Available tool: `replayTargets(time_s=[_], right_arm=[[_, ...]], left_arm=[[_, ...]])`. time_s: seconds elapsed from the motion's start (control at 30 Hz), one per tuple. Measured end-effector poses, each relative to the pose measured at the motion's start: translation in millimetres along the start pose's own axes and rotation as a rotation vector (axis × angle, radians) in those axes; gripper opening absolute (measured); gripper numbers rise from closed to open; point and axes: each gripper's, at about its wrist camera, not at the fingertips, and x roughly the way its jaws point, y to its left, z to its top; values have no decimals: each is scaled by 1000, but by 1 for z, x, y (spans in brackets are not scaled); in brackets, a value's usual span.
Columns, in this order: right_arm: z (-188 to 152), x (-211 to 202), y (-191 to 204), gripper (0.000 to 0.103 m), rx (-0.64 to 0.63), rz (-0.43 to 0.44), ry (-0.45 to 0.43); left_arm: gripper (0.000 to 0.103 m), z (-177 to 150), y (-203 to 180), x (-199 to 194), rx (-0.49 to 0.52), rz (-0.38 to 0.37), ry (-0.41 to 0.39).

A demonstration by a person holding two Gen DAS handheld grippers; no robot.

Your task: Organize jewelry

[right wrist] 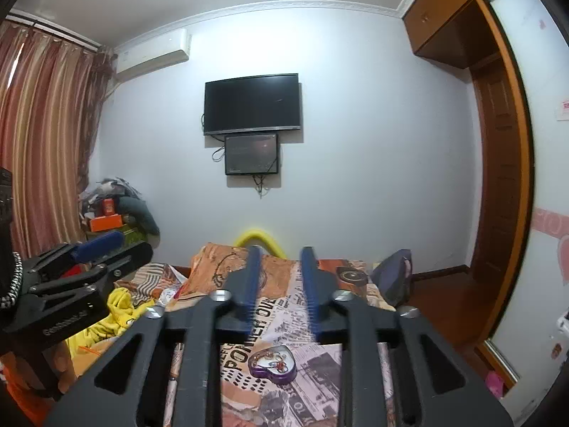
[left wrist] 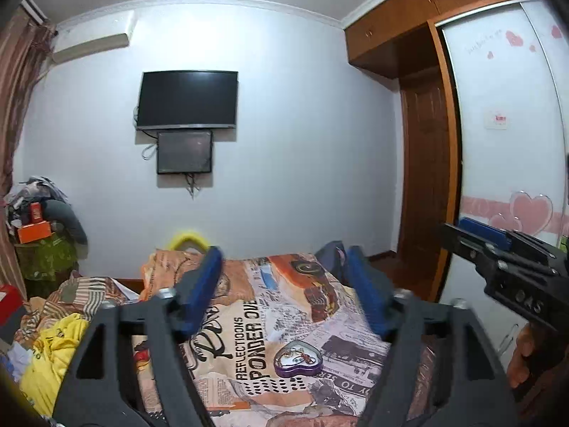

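A purple heart-shaped tin lies open on the printed bed sheet, with small pieces of jewelry inside it. My left gripper hangs above the bed with its blue pads wide apart and nothing between them. From the right wrist view the same tin lies below my right gripper, whose pads stand a narrow gap apart and are empty. Both grippers point roughly level, toward the far wall. Each shows in the other's view: the right gripper at the right edge, the left gripper at the left.
A yellow garment and striped cloth lie bunched on the bed's left side. A cluttered stand with orange boxes fills the far left corner by the curtain. A television hangs on the wall; a wardrobe and door are right.
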Motion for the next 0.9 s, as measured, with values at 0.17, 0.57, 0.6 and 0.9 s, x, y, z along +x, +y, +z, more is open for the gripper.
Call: replayTargets(time_s=[0.17,0.57,0.6,0.9], right_arm=[[-2,-8,9,70,-11,-61,-37],[-6,-21,14,99,-38,-119,-61],[-6,-20,14,99,-37,-116,-58],[-9,-27,6,99,-29,-105,-40]], left_arm=[[100,-1,2,-7,-4,24,-14],[102,-9,2,-17,-28,31,5],[102,-9,2,-16,-30,31,6],[102,-13,5,-13,-31,40,17]])
